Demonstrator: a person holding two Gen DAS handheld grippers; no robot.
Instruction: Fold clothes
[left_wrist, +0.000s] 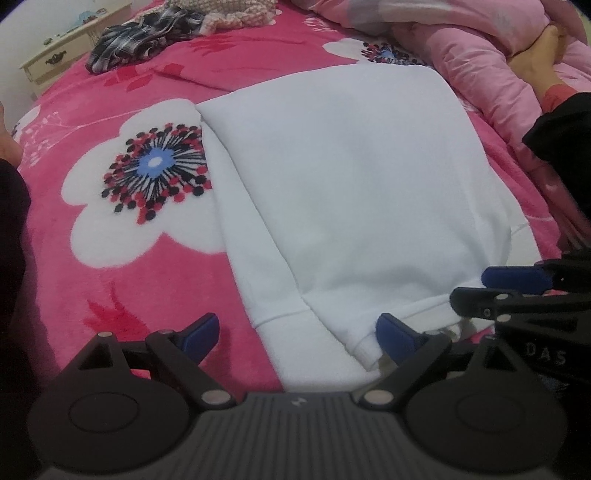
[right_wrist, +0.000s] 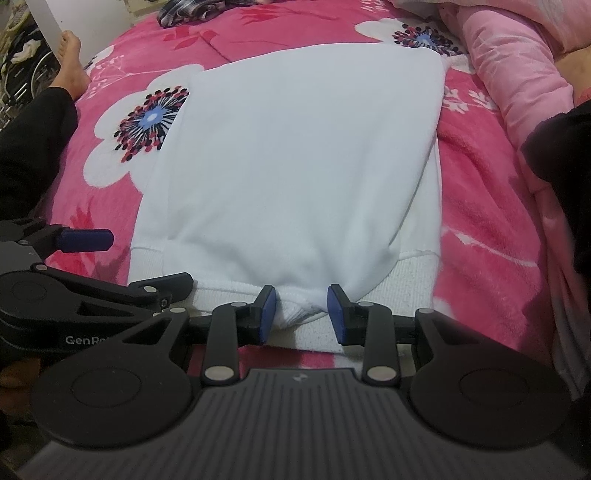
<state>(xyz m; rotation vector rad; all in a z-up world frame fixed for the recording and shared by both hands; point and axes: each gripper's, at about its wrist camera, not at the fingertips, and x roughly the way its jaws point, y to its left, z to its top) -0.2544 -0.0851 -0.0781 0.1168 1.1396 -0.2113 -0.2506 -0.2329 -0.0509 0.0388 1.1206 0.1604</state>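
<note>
While both grippers sit at the near hem, this is how things lie.
Sweatshirt: white sweatshirt (right_wrist: 295, 155) lies folded flat on the pink flowered blanket (right_wrist: 480, 229) of the bed, ribbed hem nearest the cameras.
Left gripper: left gripper (left_wrist: 297, 334) stands spread wide over the near left corner of the folded cloth, its blue pads (left_wrist: 201, 334) pressing on nothing.
Right gripper: right gripper (right_wrist: 301, 314) has a small bunch of the white hem between its blue pads, pinched there.
Far end of bed: plaid garment (left_wrist: 144, 37) and a knitted piece (left_wrist: 229, 14) lie crumpled.
Right side: pink quilt (left_wrist: 476, 48) is heaped.
Person: bare foot (right_wrist: 72, 59) rests at the blanket's left edge.
</note>
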